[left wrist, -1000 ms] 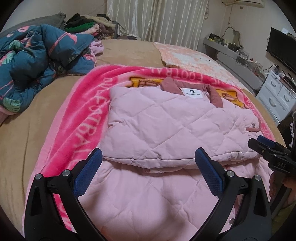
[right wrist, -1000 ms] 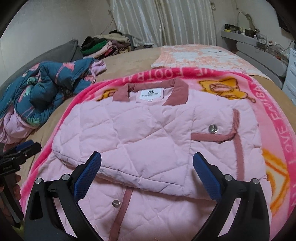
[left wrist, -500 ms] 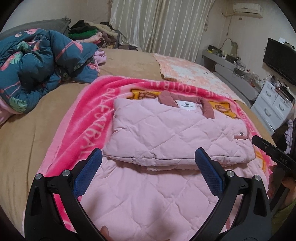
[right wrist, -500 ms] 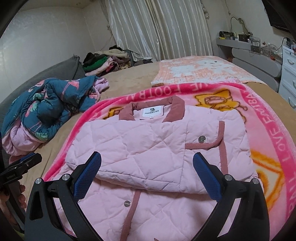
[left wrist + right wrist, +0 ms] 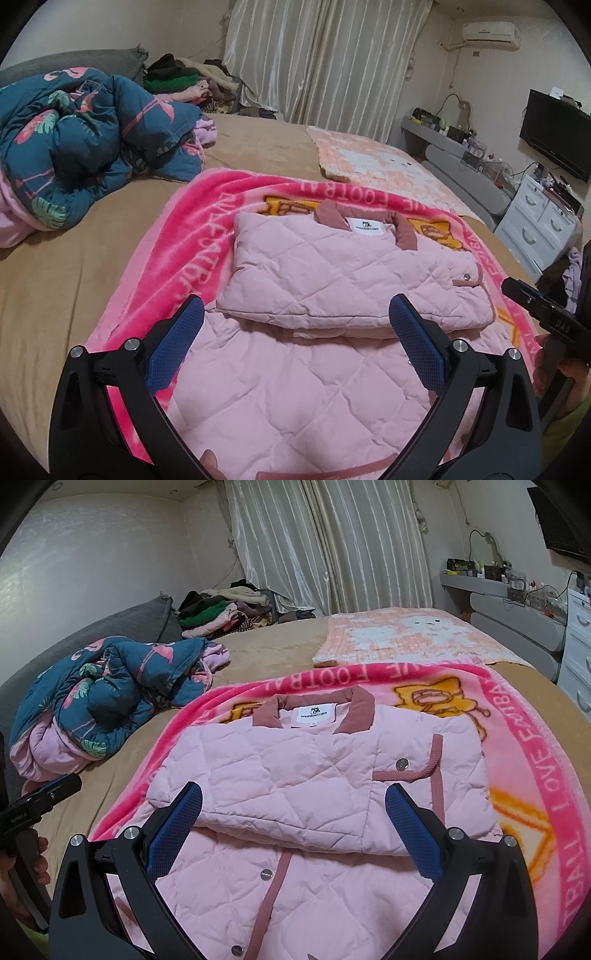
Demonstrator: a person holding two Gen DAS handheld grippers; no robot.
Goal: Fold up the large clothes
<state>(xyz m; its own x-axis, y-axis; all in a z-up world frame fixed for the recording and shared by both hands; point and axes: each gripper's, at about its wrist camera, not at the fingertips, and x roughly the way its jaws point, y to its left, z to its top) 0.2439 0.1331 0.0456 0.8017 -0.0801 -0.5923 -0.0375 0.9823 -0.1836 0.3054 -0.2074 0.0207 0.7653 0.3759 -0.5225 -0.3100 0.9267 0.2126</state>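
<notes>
We hold the left gripper [image 5: 295,345] and the right gripper [image 5: 293,821] spread wide and empty, both raised above the near half of the jacket [image 5: 332,280], touching nothing. We judge this keeps the blue pads clear of the fabric while we choose the next grasp points.

The jacket lies on the pink blanket [image 5: 177,236], which covers the bed [image 5: 55,288]. Its collar [image 5: 354,710] points away from us, with the white label between the collar flaps. The jacket is pale pink, quilted in diamonds, with dusty-rose trim and metal snaps [image 5: 402,764]. Its sleeves appear folded across the chest, forming a thick upper layer. The lower half lies flat, nearest to us, not yet folded up.
</notes>
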